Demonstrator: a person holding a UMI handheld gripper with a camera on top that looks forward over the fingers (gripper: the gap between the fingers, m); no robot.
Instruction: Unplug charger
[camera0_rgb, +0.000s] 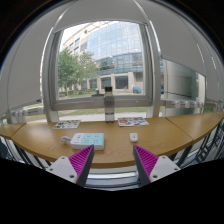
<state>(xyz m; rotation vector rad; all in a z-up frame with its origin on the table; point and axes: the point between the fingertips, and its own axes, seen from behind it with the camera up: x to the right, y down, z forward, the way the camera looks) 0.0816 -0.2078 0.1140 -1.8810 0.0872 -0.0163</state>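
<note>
A white power strip (88, 140) lies flat on the wooden table (112, 150), just beyond my left finger. A small white block (133, 136), maybe the charger, sits on the table to the right of the strip and apart from it. I cannot make out a cable. My gripper (113, 161) is open and hangs at the table's near edge. Its magenta pads (81, 160) stand wide apart with nothing between them. Both objects lie ahead of the fingertips, untouched.
A tall white bottle (109, 103) stands at the back of the table by the window. Papers lie at the back left (68, 124) and back right (132, 121). Chair backs (22, 152) line the table's near edge, and a building shows through the window.
</note>
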